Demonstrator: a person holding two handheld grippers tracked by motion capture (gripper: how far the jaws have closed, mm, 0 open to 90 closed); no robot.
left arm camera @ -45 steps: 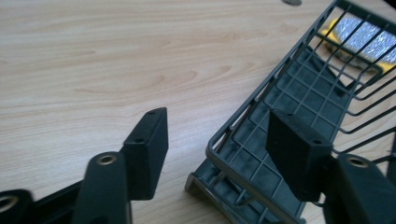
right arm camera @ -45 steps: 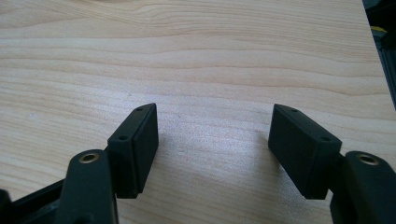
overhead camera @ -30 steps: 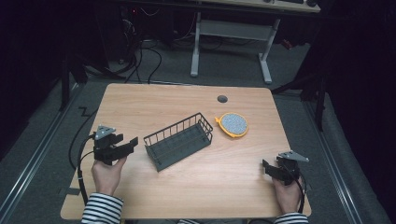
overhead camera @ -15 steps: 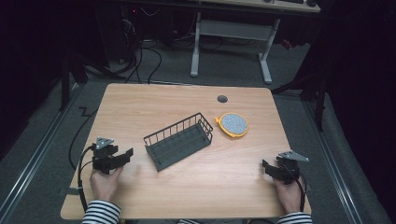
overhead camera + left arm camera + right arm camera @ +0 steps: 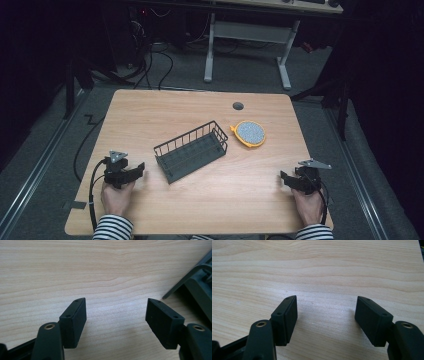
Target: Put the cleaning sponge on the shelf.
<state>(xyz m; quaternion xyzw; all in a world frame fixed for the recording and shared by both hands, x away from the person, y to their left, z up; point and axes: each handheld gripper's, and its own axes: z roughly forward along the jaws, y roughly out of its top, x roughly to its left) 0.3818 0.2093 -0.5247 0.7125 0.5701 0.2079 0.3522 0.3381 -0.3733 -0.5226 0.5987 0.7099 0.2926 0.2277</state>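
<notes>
A dark wire basket (image 5: 192, 151) stands empty at the middle of the wooden table (image 5: 165, 107). To its right lies a round orange pad with a grey speckled top (image 5: 249, 133). My left gripper (image 5: 137, 170) rests low at the table's front left, left of the basket. Its jaws have just been opening and stand open with nothing between them. In the left gripper view the gripper (image 5: 116, 307) hangs over bare wood, with a corner of the basket (image 5: 197, 282) at the right edge. My right gripper (image 5: 284, 177) sits at the front right, open and empty (image 5: 327, 306) over bare wood.
A small dark round grommet (image 5: 238, 106) sits in the tabletop near the far edge. Behind the table stand the white legs of a desk frame (image 5: 247, 37) and loose cables on the floor (image 5: 150, 60). A cable (image 5: 92, 185) trails from the left gripper off the front left.
The left hand has sunk with its gripper toward the tabletop at the front left. The right hand and gripper have stayed in place.
</notes>
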